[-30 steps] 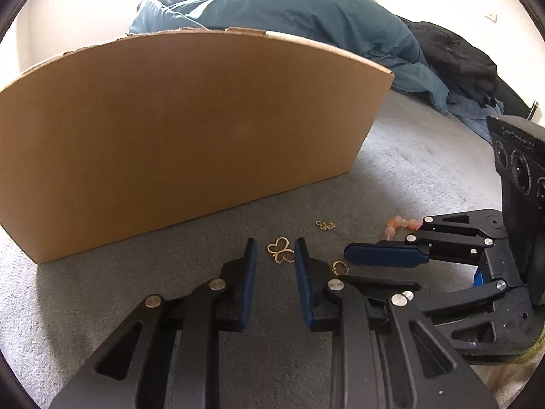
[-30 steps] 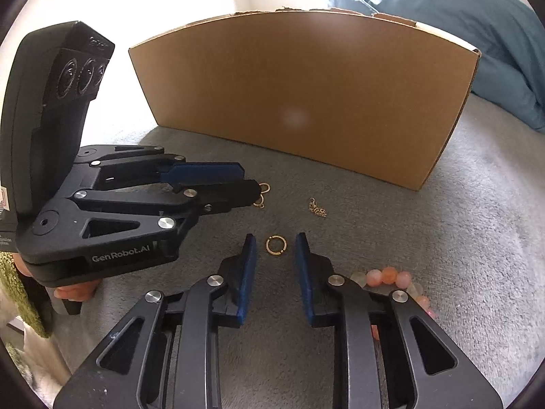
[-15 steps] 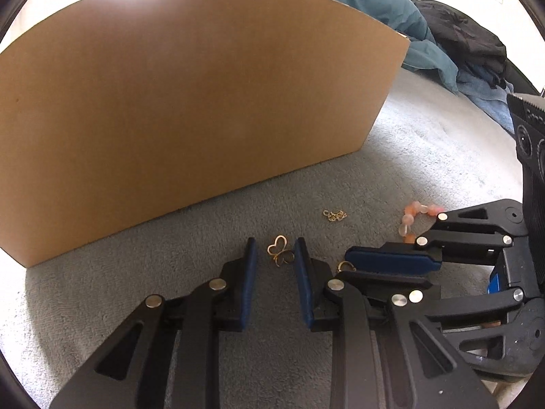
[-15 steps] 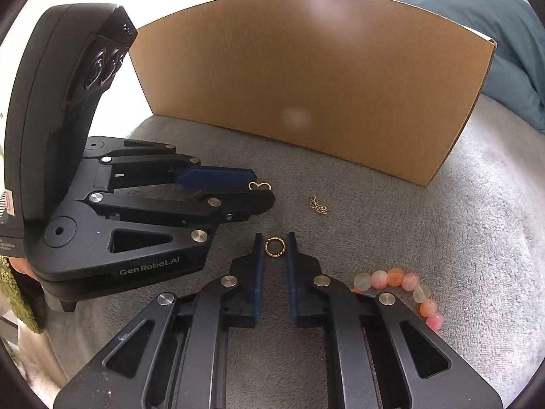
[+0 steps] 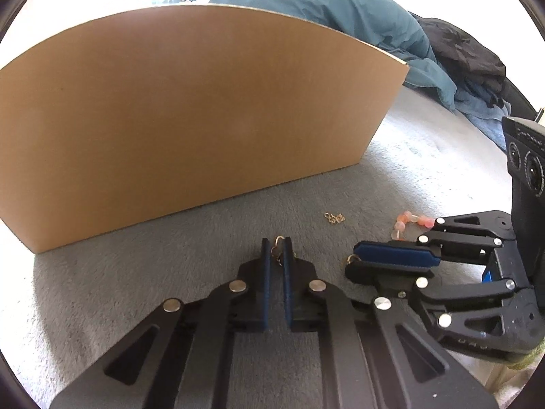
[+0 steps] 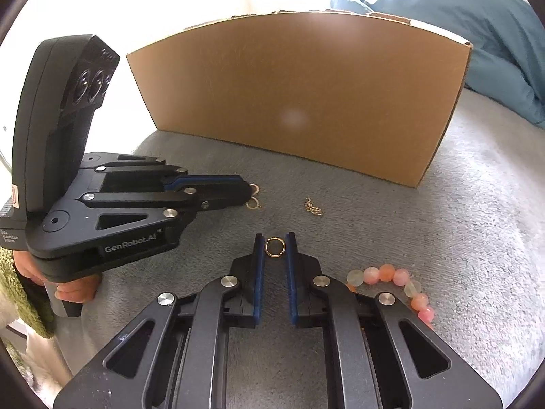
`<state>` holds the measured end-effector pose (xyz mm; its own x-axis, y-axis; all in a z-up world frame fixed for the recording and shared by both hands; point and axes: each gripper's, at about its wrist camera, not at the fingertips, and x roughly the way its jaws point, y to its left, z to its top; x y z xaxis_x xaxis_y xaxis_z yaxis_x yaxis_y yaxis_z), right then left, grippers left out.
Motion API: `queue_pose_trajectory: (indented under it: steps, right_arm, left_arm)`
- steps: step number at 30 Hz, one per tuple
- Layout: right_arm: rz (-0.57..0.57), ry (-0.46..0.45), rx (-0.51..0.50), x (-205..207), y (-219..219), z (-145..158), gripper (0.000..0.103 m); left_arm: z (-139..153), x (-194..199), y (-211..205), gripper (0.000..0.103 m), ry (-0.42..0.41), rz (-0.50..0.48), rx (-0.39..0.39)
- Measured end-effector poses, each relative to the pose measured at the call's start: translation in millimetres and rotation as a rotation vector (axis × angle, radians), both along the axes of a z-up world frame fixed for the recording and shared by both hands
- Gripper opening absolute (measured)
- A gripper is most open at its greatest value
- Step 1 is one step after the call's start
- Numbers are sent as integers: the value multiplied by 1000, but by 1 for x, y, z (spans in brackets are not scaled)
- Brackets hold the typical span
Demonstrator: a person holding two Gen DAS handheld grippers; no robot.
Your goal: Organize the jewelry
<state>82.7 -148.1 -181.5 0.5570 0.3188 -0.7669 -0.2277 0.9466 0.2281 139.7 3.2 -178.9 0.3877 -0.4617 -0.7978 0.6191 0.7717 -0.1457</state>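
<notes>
Now left claw (image 5: 278,242) jaws together, clamped on gold butterfly charm (image 5: 277,250); half second ago jaws stood apart around it. Right claw (image 6: 275,238) narrowed earlier, now clamped on gold ring (image 6: 274,247), ring on edge between pads. Likely both pieces secured, ready to lift toward cardboard box (image 6: 299,102).

Grey carpet (image 6: 460,238) open ahead. Box wall near, upright. Small chain (image 6: 312,206) between claws and box; bead bracelet (image 6: 391,277) just beside right claw. Claws close together: lift straight up.
</notes>
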Motion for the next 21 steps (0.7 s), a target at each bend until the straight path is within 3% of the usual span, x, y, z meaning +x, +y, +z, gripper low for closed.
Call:
queue_pose_trajectory:
  steps: [10, 21]
  right_arm:
    - [-12, -3, 23, -6, -16, 4, 10]
    - [-13, -28, 36, -15, -27, 18, 10]
  left_arm:
    - [11, -16, 25, 0, -24, 50, -6]
    - [32, -33, 61, 0, -46, 137, -76]
